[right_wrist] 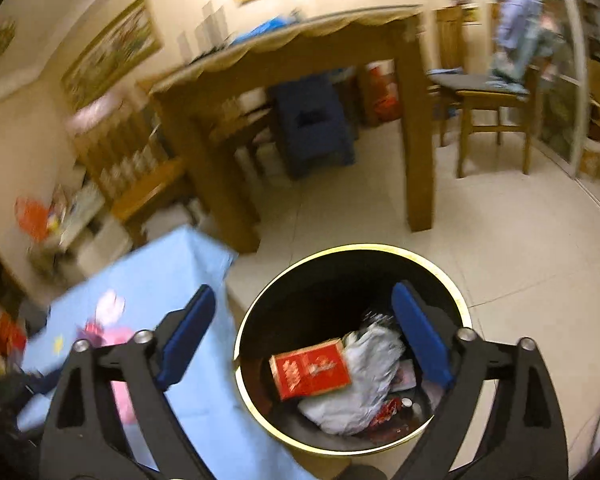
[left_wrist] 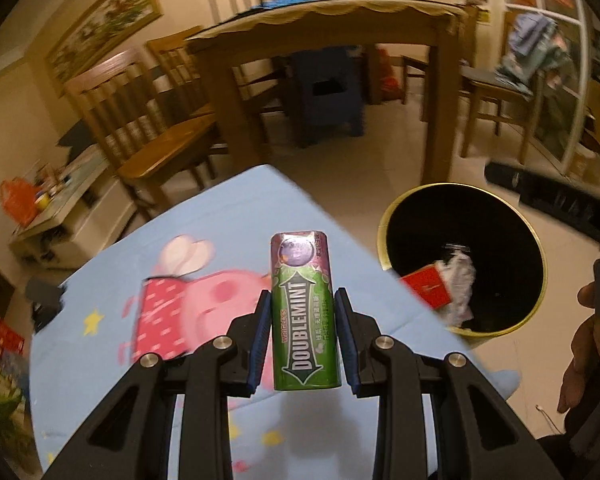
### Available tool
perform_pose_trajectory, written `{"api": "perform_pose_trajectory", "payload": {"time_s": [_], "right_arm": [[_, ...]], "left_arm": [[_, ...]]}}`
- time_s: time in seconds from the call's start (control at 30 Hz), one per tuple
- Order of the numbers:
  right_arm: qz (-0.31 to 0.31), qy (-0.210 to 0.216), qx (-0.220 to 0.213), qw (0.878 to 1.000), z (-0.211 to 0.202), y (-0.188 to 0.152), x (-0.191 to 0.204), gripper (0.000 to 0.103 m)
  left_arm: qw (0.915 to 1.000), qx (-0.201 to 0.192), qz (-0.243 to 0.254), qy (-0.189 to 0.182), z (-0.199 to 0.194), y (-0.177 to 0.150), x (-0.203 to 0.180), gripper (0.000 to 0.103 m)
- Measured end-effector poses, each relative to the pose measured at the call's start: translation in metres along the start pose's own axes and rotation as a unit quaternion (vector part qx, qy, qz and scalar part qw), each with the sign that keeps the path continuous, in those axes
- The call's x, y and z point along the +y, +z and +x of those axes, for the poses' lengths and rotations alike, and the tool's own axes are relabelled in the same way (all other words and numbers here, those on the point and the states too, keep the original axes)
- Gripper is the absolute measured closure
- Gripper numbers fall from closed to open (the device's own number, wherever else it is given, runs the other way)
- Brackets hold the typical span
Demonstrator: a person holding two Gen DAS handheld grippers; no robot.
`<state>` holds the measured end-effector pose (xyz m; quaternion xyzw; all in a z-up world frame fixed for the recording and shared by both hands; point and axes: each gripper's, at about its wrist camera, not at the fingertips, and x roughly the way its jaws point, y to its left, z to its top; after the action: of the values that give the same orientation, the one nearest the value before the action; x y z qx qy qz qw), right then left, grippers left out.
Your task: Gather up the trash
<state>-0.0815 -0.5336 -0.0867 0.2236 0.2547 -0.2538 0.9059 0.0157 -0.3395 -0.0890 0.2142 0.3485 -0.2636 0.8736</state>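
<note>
My left gripper (left_wrist: 303,300) is shut on a green Doublemint gum bottle (left_wrist: 303,312) and holds it above the blue cartoon tablecloth (left_wrist: 172,248). To its right on the floor stands a black bin with a gold rim (left_wrist: 384,232). My right gripper (right_wrist: 304,300) is open and empty above that bin's gold rim (right_wrist: 252,304). A red box (right_wrist: 308,368) and crumpled white paper (right_wrist: 364,376) lie inside the bin. They also show in the left wrist view: the red box (left_wrist: 428,288) and the paper (left_wrist: 458,276).
A wooden dining table (left_wrist: 324,28) with wooden chairs (left_wrist: 140,120) stands beyond, a blue stool (left_wrist: 328,92) under it. A low white shelf (left_wrist: 60,208) with clutter is at the left. The right gripper's black arm (left_wrist: 548,196) crosses the left wrist view.
</note>
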Motion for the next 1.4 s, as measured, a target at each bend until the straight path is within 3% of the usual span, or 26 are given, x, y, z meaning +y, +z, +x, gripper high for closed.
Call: {"api": "perform_pose_trajectory", "payload": {"time_s": [0.23, 0.27, 0.3, 0.33, 0.6, 0.87, 1.07, 1.13, 1.27, 1.4], "right_arm": [[0.096, -0.026, -0.051, 0.994, -0.027, 0.010, -0.058, 0.007], [0.104, -0.030, -0.057, 0.992, -0.029, 0.012, -0.065, 0.007], [0.110, -0.034, -0.062, 0.991, -0.033, 0.013, -0.071, 0.007], [0.117, -0.036, -0.066, 0.990, -0.035, 0.014, -0.076, 0.007], [0.102, -0.039, -0.053, 0.993, -0.028, 0.015, -0.067, 0.006], [-0.032, -0.053, 0.005, 0.998, 0.004, -0.001, 0.015, 0.006], [-0.110, -0.018, 0.063, 0.992, 0.018, -0.037, 0.099, 0.006], [-0.137, -0.002, 0.075, 0.988, 0.011, -0.054, 0.131, 0.006], [-0.157, 0.059, 0.089, 0.982, -0.023, -0.077, 0.196, 0.006], [-0.178, 0.096, 0.043, 0.978, -0.080, -0.065, 0.249, 0.006]], "left_arm": [[0.9968, 0.008, 0.047, -0.064, 0.035, 0.028, -0.068, 0.073], [0.9963, 0.010, 0.051, -0.069, 0.038, 0.030, -0.075, 0.071], [0.9962, 0.010, 0.056, -0.066, 0.042, 0.032, -0.082, 0.061], [0.9962, 0.008, 0.059, -0.063, 0.042, 0.034, -0.086, 0.056], [0.9968, -0.007, 0.054, -0.058, 0.028, 0.030, -0.073, 0.051], [0.9997, -0.021, -0.010, -0.003, -0.011, 0.006, 0.009, 0.045], [0.9951, -0.028, -0.068, 0.065, -0.046, -0.028, 0.084, 0.027], [0.9902, -0.030, -0.088, 0.105, -0.060, -0.040, 0.111, 0.010], [0.9792, -0.042, -0.112, 0.164, -0.093, -0.066, 0.153, 0.007], [0.9731, -0.045, -0.139, 0.178, -0.126, -0.085, 0.187, 0.007]]}}
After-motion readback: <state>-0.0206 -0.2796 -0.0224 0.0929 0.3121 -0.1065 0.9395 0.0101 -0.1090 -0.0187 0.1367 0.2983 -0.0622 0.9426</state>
